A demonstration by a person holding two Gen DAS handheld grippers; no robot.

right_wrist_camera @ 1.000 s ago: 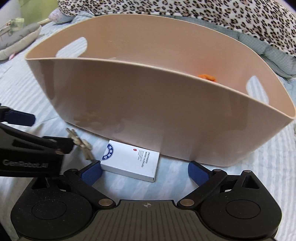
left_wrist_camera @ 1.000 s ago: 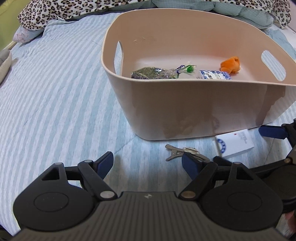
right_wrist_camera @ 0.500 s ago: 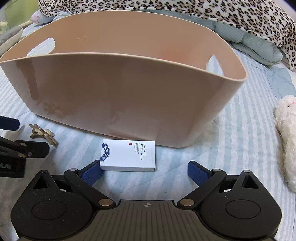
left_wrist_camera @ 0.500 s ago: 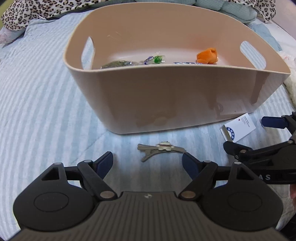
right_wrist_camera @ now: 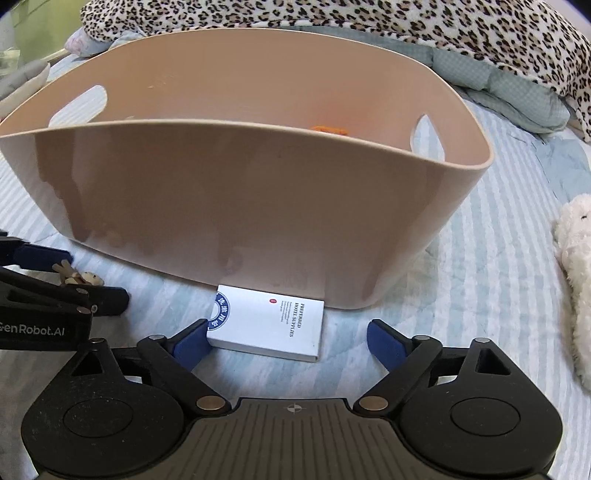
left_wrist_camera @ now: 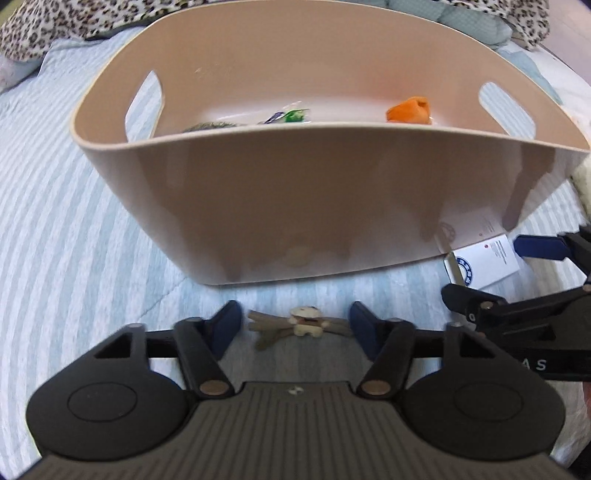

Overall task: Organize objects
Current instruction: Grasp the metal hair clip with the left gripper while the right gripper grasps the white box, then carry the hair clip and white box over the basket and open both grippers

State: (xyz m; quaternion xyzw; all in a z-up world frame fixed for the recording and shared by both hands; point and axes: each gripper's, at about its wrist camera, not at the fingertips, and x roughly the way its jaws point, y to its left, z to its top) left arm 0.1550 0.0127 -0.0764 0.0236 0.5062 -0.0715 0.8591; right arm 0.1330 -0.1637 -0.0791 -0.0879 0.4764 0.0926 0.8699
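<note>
A beige tub (left_wrist_camera: 295, 206) stands on the striped bedsheet; it also shows in the right wrist view (right_wrist_camera: 229, 206). Inside it lie an orange item (left_wrist_camera: 410, 110) and some packets (left_wrist_camera: 288, 117). A small hair clip (left_wrist_camera: 301, 325) lies on the sheet in front of the tub, between the fingers of my open left gripper (left_wrist_camera: 295, 326). A white box (right_wrist_camera: 267, 325) lies against the tub's base. My open right gripper (right_wrist_camera: 288, 341) has its left finger touching the box's left end; the box lies between the fingers.
A leopard-print blanket (right_wrist_camera: 406, 33) and a blue-green quilt (right_wrist_camera: 517, 96) lie behind the tub. A white plush toy (right_wrist_camera: 576, 266) lies on the right of the sheet. The left gripper shows at the left edge of the right wrist view (right_wrist_camera: 55, 295).
Both grippers have moved forward and down. The clip now lies between the left fingers, and the white box between the right fingers.
</note>
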